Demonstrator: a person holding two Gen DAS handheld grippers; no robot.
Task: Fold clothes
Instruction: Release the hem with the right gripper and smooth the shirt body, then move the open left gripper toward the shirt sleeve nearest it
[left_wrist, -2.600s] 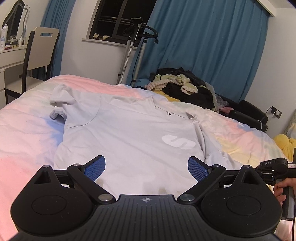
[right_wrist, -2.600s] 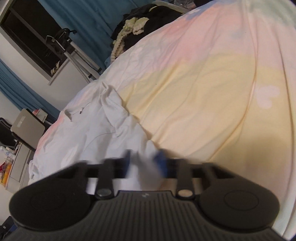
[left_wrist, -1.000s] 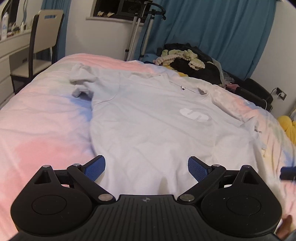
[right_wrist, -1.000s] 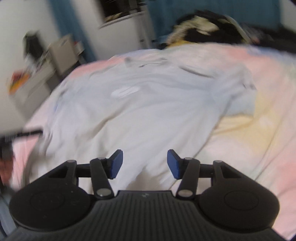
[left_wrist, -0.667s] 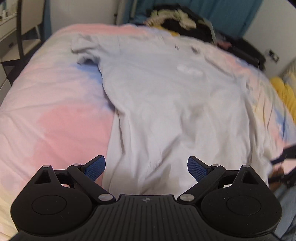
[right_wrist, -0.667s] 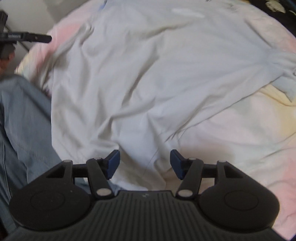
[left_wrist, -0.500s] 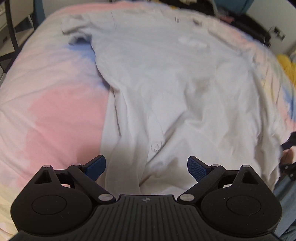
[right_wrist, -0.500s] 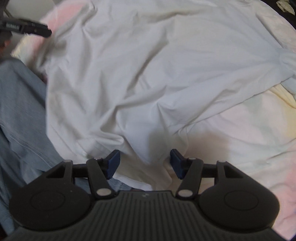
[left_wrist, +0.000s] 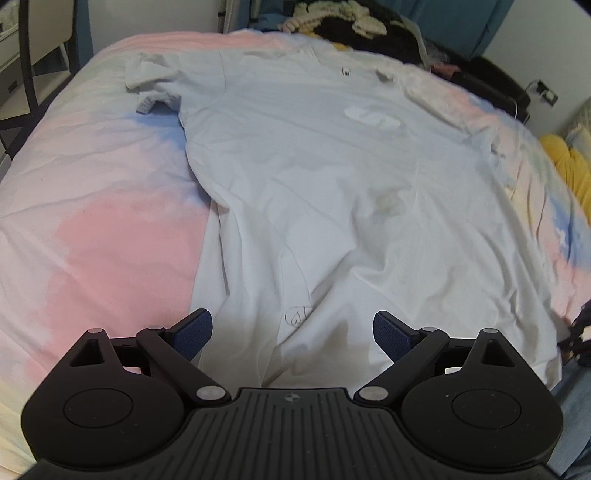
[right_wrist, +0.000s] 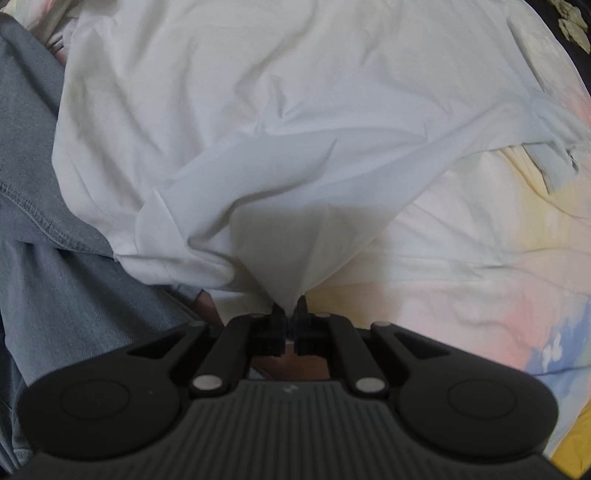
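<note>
A white T-shirt (left_wrist: 314, 166) with a pale chest logo lies flat, front up, on the pastel bed cover (left_wrist: 92, 240). My left gripper (left_wrist: 291, 330) hovers open above the shirt's near hem, and nothing sits between its blue pads. In the right wrist view the shirt (right_wrist: 295, 110) is bunched into a peak at its near right edge. My right gripper (right_wrist: 290, 308) points straight down, its jaws closing with that fold of cloth pinched between the pads.
A person's leg in blue jeans (right_wrist: 55, 258) stands against the bed at the left of the right wrist view. A heap of dark clothes (left_wrist: 369, 29) lies at the bed's far end. A chair (left_wrist: 37, 37) is at far left, a yellow cushion (left_wrist: 569, 162) at right.
The right gripper's jaws came together on the shirt's edge, drawing the cloth into a peak. The left gripper stayed open and shifted slightly over the hem.
</note>
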